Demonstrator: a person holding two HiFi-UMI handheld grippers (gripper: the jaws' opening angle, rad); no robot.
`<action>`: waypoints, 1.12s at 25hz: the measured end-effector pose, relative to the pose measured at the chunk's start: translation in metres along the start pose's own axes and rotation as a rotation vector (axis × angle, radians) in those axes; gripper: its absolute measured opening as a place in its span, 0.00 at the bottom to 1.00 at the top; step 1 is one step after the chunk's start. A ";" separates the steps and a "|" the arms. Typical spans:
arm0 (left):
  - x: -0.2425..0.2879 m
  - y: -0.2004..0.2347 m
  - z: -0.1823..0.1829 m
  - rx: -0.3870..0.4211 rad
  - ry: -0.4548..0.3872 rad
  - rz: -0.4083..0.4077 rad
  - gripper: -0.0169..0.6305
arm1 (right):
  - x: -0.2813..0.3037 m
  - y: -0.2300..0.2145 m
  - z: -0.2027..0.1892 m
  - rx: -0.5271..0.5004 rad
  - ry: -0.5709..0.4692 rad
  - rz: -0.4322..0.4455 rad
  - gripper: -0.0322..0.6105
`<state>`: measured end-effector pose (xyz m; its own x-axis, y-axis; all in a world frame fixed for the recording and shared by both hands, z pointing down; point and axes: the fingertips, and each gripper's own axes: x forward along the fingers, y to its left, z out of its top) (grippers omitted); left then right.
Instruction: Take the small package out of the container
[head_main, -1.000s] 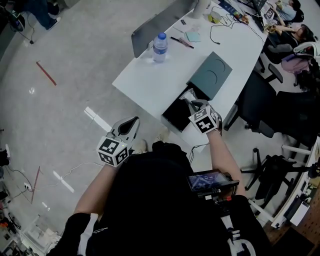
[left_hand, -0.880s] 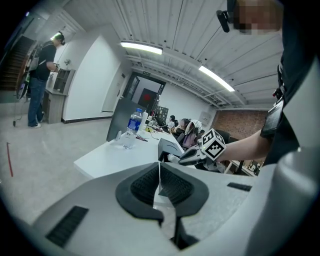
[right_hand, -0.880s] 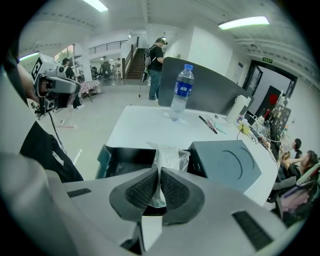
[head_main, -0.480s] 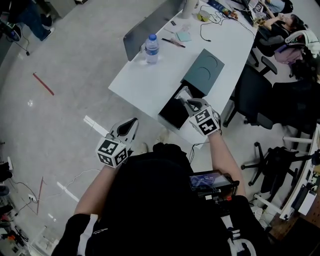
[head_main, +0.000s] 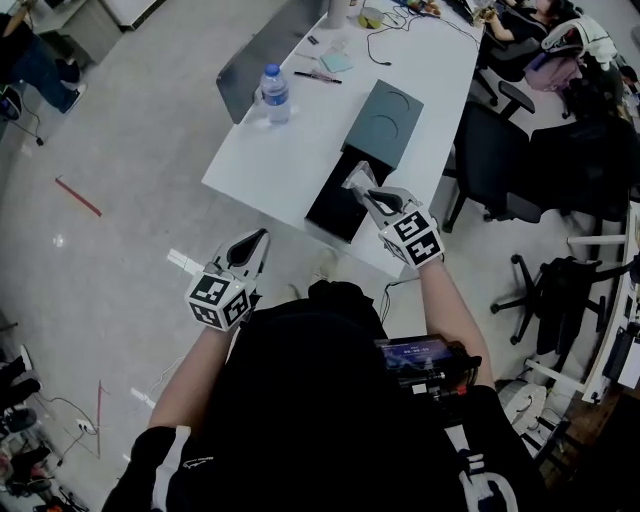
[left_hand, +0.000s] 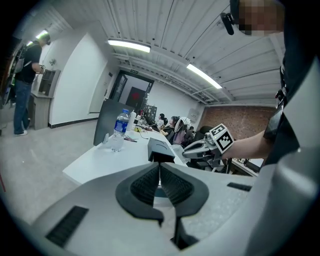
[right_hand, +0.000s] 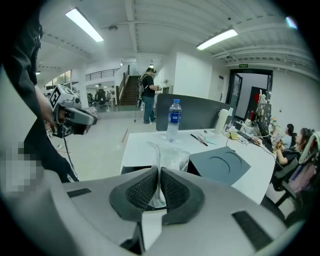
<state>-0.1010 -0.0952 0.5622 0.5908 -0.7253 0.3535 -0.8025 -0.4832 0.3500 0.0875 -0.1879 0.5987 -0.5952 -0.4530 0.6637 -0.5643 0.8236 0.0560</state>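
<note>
A black open container lies at the near edge of the white table; its grey lid rests just behind it. My right gripper hovers over the container's far end, shut on a small clear plastic package. In the right gripper view the crinkled package rises from between the closed pads, above the container. My left gripper hangs off the table's near edge above the floor. Its pads sit together with nothing between them.
A water bottle stands on the table's left side, with pens, a notepad and cables at the far end. A dark partition panel borders the table's left. Office chairs stand to the right. People sit at the far desks.
The head view has swung, so the table sits higher and further left. My right gripper keeps its hold on the package over the container. The left gripper has barely moved.
</note>
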 end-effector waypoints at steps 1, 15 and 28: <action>0.000 -0.001 0.000 0.005 0.003 -0.008 0.05 | -0.004 0.001 0.001 0.016 -0.016 -0.006 0.12; 0.010 -0.029 -0.001 0.076 0.037 -0.144 0.05 | -0.077 0.014 -0.011 0.176 -0.192 -0.128 0.11; 0.006 -0.051 -0.014 0.121 0.078 -0.249 0.05 | -0.130 0.044 -0.052 0.292 -0.233 -0.264 0.11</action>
<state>-0.0553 -0.0675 0.5586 0.7719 -0.5390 0.3370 -0.6330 -0.7002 0.3302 0.1700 -0.0743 0.5539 -0.5030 -0.7270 0.4674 -0.8320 0.5538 -0.0341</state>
